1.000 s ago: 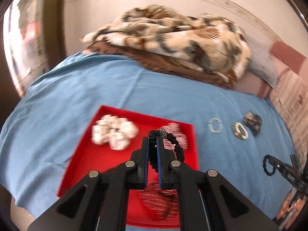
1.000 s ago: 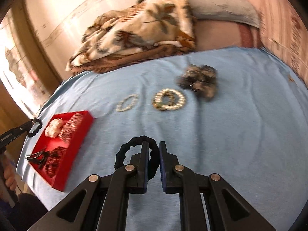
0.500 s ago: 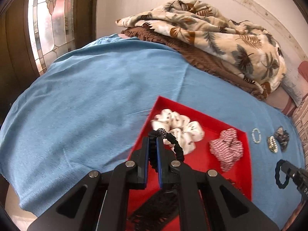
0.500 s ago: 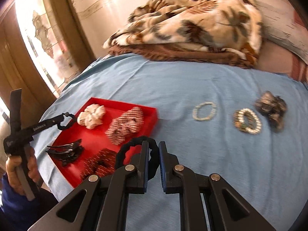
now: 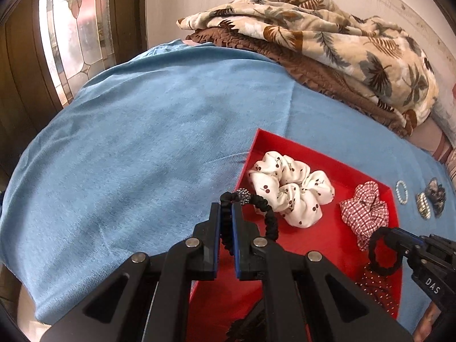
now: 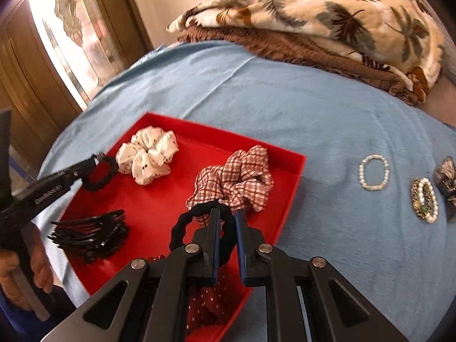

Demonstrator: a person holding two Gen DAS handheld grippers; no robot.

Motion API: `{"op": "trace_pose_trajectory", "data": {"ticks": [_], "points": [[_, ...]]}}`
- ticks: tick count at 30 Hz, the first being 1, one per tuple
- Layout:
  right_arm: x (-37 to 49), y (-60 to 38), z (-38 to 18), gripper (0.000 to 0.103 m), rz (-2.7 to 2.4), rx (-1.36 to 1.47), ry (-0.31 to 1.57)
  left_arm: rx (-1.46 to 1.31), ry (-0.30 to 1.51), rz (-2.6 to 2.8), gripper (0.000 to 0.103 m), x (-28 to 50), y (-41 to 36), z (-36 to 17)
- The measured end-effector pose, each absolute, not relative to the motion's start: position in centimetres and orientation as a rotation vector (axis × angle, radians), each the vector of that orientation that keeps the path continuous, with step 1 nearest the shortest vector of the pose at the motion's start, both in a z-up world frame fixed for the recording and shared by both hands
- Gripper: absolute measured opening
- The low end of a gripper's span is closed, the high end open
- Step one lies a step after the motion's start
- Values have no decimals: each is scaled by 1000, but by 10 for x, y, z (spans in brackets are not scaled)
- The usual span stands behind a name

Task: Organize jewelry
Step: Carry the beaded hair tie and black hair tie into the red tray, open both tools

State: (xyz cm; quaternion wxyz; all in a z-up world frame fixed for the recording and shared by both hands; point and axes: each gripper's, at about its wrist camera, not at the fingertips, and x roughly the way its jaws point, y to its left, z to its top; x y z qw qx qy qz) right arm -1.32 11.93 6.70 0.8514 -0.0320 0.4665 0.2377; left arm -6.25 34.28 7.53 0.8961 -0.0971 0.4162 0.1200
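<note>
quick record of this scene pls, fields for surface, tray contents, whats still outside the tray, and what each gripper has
surface: blue bedspread, folded leaf-print blanket at the far end
tray: red tray on the bedspread
in tray: white cherry-print scrunchie, red checked scrunchie, black claw clip, dark red dotted scrunchie
outside tray: pearl bracelet, double bead bracelet, dark grey scrunchie
left gripper: jaws shut on black hair tie with sparkly bead
right gripper: jaws shut on plain black hair tie, over the tray

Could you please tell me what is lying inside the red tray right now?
In the red tray: a white scrunchie, a checked scrunchie, a black claw clip and a dark red dotted scrunchie, partly hidden by the right gripper.
</note>
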Motion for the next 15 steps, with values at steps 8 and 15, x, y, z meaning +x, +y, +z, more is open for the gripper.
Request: {"op": "trace_pose_trajectory", "data": {"ticks": [8, 15], "points": [[-12, 127, 60, 12, 490, -112, 989, -173, 844, 273, 9, -64, 340, 78], [-15, 126, 63, 32, 482, -123, 973, -161, 815, 285, 43, -68, 338, 81]]}}
